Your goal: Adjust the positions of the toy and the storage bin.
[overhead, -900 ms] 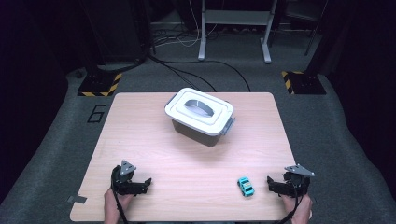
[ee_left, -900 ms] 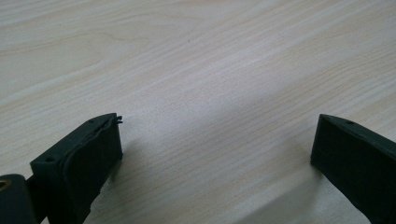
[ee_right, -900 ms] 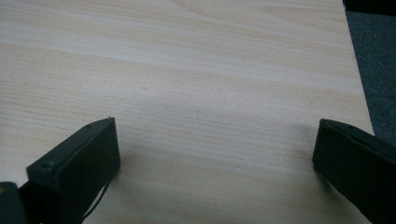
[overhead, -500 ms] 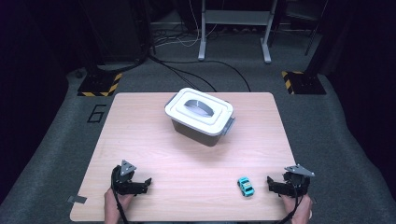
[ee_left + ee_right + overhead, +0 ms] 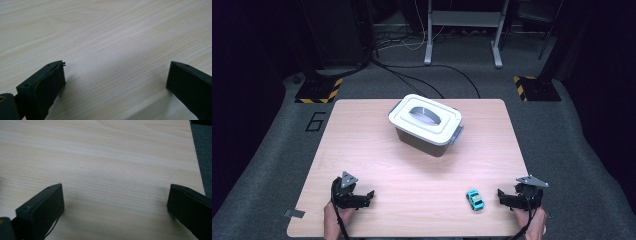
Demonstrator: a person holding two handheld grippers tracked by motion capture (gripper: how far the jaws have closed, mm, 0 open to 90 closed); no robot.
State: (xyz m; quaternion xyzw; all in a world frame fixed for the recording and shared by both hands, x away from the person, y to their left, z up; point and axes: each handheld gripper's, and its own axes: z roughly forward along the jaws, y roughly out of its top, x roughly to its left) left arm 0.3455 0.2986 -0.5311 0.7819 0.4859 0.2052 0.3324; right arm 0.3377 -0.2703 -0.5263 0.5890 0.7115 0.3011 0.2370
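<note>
1. Since the earlier high view pictures nothing has shifted: both grippers, the toy car and the box lie where they did.
2. High view: the small turquoise toy car (image 5: 475, 199) sits on the pale wooden table (image 5: 412, 165) near its front edge, just beside the right gripper (image 5: 504, 197) and not touching it. The left gripper (image 5: 368, 197) rests at the front left, well apart from the car. A grey plastic storage box with a white handled lid (image 5: 426, 124) stands closed toward the back middle of the table.
3. Left gripper view: the left gripper (image 5: 115, 77) has its two black jaws spread wide, with bare wood grain between them and nothing pinched.
4. Right gripper view: the right gripper (image 5: 115, 197) likewise has its jaws spread wide over bare table, holding nothing; the table's edge and dark grey carpet (image 5: 201, 150) show at the upper right.
</note>
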